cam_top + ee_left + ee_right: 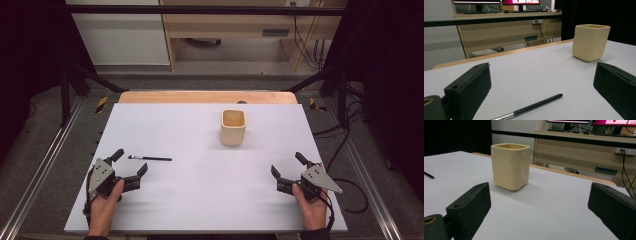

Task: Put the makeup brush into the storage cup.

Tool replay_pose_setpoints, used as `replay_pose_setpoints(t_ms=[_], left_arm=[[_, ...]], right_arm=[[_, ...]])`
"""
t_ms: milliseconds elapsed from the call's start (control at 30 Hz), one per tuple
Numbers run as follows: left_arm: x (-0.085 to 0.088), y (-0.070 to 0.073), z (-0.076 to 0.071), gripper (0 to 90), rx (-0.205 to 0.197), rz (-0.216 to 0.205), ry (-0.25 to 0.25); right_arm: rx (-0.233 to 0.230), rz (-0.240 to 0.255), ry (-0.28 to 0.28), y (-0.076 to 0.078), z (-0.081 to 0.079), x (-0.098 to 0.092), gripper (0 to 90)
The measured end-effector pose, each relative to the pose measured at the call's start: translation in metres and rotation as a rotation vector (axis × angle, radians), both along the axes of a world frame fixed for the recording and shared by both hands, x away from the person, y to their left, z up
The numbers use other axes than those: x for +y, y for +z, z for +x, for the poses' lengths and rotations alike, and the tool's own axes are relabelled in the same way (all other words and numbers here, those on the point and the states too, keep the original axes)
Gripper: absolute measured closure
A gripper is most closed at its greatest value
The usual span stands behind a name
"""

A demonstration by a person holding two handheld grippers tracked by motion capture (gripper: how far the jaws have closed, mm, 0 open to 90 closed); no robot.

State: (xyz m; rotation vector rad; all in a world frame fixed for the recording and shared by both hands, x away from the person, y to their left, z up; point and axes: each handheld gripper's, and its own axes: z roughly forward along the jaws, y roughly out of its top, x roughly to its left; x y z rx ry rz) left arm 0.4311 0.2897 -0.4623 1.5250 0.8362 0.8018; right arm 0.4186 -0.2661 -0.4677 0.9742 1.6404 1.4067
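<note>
2 tools wait wide apart on a big white bench.

The flat, smooth bench (200, 200) holds little. The left tool (131, 165) at 8 o'clock and the right tool (285, 164) at 4 o'clock each have jaws spread, holding nothing. The cream cup (233, 128), square with round corners and shiny, stands at 12 o'clock. The thin black brush (150, 158) lies flat just beyond the left tool, easy to reach.

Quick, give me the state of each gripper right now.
Left gripper: open, holding nothing; the brush lies on the table ahead of it.
Right gripper: open, holding nothing.
</note>
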Motion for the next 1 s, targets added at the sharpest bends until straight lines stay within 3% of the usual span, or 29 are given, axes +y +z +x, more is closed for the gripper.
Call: replay_pose_setpoints(t_ms=[133,433,533,700,800,900,967,1000], left_arm=[[-0.002,0.0,0.0,3.0,0.006,-0.002,-0.004],[-0.009,0.001,-0.002,4.3,0.016,0.059,-0.023],[-0.017,0.007,0.001,3.7,0.038,0.067,-0.035],[-0.028,0.017,0.001,3.4,0.02,0.098,-0.054],[-0.034,0.022,0.004,4.9,0.045,0.155,-0.083],[-0.038,0.027,0.009,6.9,0.115,0.226,-0.147],[-0.04,0.031,0.013,6.6,0.116,0.293,-0.156],[-0.041,0.034,0.015,6.6,0.13,0.306,-0.171]], right_arm=[[-0.003,0.0,-0.005,-0.001,0.0,-0.001,4.9],[-0.016,0.02,-0.039,0.0,-0.003,-0.006,5.0],[-0.025,0.01,-0.046,0.001,-0.003,-0.006,5.0],[-0.034,-0.012,-0.043,0.001,-0.005,-0.005,5.1],[-0.034,-0.029,-0.038,0.001,-0.006,-0.004,5.0],[-0.031,-0.024,-0.034,0.001,-0.006,-0.004,4.9],[-0.034,-0.035,-0.038,0.001,-0.006,-0.004,5.0],[-0.033,-0.032,-0.039,0.001,-0.007,-0.004,4.9]])
